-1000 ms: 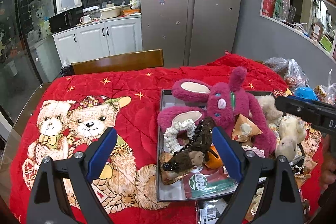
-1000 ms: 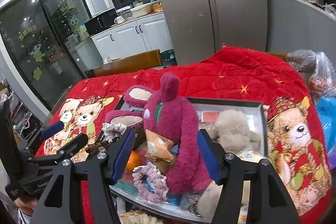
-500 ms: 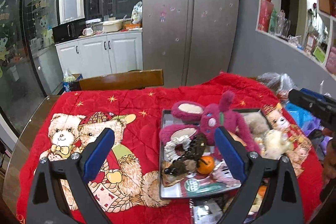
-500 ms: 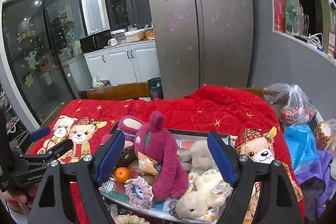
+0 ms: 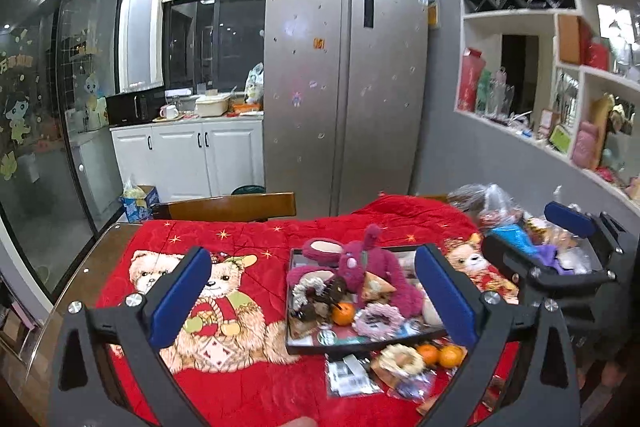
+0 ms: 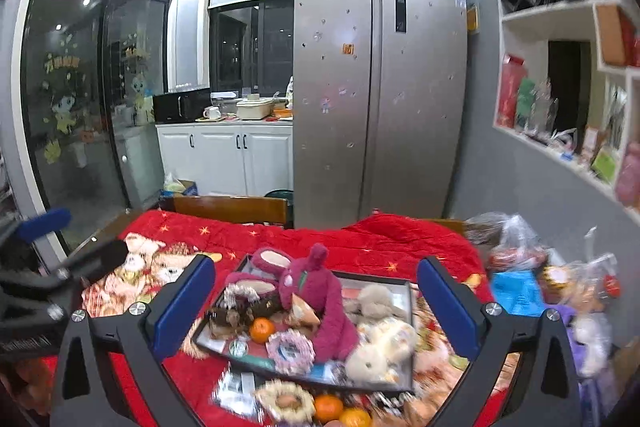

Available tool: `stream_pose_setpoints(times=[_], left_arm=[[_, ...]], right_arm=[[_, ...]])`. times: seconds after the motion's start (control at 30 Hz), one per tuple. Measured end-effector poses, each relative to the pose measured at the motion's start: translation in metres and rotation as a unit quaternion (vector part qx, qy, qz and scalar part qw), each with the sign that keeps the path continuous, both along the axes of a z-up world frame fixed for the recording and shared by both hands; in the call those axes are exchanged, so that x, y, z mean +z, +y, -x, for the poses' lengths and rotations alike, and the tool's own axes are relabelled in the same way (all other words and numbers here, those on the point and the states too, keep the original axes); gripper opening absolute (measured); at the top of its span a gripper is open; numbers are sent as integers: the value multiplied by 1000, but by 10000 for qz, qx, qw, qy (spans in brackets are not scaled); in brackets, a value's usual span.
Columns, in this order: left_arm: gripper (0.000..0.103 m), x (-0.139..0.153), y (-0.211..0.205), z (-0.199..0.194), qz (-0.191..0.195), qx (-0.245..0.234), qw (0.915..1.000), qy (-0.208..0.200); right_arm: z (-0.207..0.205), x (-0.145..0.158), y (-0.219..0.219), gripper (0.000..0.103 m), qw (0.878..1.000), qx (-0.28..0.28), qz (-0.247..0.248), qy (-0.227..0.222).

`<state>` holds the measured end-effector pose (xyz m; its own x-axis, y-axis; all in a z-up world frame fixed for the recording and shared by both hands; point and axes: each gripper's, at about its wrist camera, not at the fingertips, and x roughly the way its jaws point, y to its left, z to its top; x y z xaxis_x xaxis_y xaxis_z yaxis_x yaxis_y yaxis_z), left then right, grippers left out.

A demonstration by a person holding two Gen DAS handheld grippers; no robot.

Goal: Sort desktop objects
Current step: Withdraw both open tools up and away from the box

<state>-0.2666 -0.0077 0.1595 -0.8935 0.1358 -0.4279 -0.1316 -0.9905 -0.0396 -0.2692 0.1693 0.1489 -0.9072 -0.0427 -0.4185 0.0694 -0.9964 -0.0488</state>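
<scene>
A dark tray (image 5: 304, 347) (image 6: 208, 343) sits on the red bear-print blanket (image 5: 240, 251). It holds a magenta plush rabbit (image 5: 368, 267) (image 6: 320, 291), an orange (image 5: 344, 311) (image 6: 262, 329), a pink scrunchie (image 5: 376, 319) (image 6: 290, 347), a white plush (image 6: 380, 343) and other small items. My left gripper (image 5: 316, 297) is open and empty, held back above the table's near side. My right gripper (image 6: 316, 301) is open and empty, also held back above the tray. Each gripper shows in the other's view (image 5: 568, 247) (image 6: 60, 247).
Two oranges (image 5: 438, 355) (image 6: 340, 411), a scrunchie and packets (image 5: 348, 379) lie in front of the tray. Plastic bags and clutter (image 5: 500, 211) (image 6: 532, 267) fill the table's right side. A wooden chair (image 5: 224, 207) stands behind the table, a fridge (image 5: 344, 87) beyond.
Both grippers have pulled up and back from the tray, which now looks smaller and farther. Both stay open and empty.
</scene>
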Motion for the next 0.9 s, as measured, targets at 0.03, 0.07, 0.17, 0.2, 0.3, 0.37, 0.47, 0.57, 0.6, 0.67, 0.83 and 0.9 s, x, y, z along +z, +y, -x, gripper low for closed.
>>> stream_pose_setpoints(times=[0.03,0.07,0.17,0.2,0.3,0.37,0.47,0.57,0.6,0.67,0.83,0.9], left_arm=[[103,2,0,-11,57,32,10000,13],[103,4,0,-22,139,85,9999,21],[103,3,3,-59,280,250,9993,85],[103,-1,3,-76,293,246,9992,75],[103,-24,-3,-120,108,296,9995,-15],[103,-44,-6,-146,15,288,9994,-171],[103,-71,-5,-186,33,279,9994,-202],[103,-84,-8,-226,-25,171,9998,26],[103,-86,-9,-237,-64,157,9999,24],[103,-89,-9,-245,-136,118,9998,-53],[103,-102,-8,-253,-122,188,9993,-298],[103,-103,-8,-253,-165,199,9992,-301]], right_arm=[[-14,4,-2,103,9999,-58,-92,49],[-23,5,-2,103,9998,-97,-137,72],[-66,9,-6,103,9986,-349,-352,190],[-77,9,-4,103,9983,-411,-353,228],[-120,0,4,103,9981,-516,-74,336],[-146,-11,12,103,9979,-523,204,323],[-181,-28,15,103,9970,-560,442,282],[-211,-57,11,103,9974,-662,276,45],[-218,-63,10,103,9973,-697,213,-1],[-232,-76,10,103,9968,-759,219,-131],[-242,-94,15,103,9951,-770,475,-391],[-250,-99,14,103,9958,-634,482,-460]])
